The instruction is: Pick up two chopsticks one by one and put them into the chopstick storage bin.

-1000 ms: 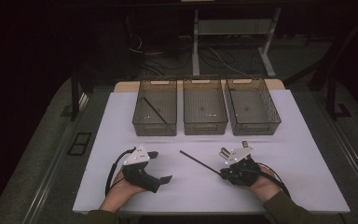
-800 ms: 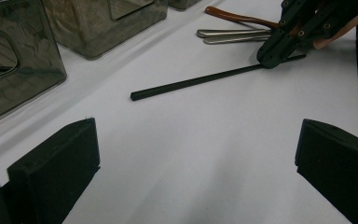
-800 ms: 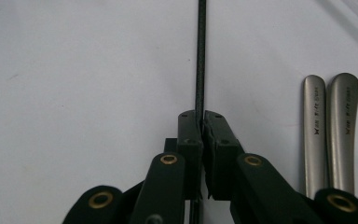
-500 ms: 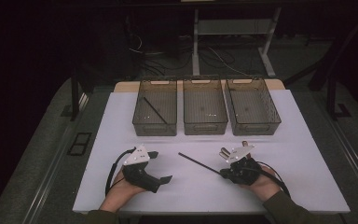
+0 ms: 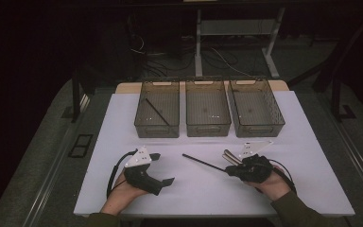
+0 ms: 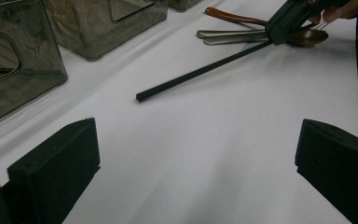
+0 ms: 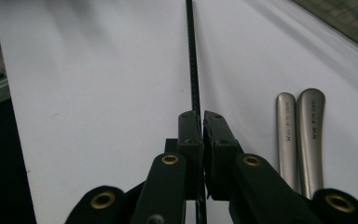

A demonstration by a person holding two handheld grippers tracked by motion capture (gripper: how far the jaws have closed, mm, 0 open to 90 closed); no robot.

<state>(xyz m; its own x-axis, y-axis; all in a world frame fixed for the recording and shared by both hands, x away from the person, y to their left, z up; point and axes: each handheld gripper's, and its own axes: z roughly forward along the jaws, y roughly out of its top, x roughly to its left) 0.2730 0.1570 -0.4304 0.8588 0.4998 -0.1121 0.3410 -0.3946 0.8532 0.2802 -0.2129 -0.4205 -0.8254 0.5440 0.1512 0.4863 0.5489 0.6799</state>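
thin straight black chopstick (image 7: 192,56), matte, pinched in right claw (image 7: 201,122)

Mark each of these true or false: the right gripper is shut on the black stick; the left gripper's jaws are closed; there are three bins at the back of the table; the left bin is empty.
1. The right gripper is shut on the black stick. True.
2. The left gripper's jaws are closed. False: they stand wide apart over the bare white table.
3. Three bins sit at the back. True.
4. The left bin is empty. False: another black stick lies in it.
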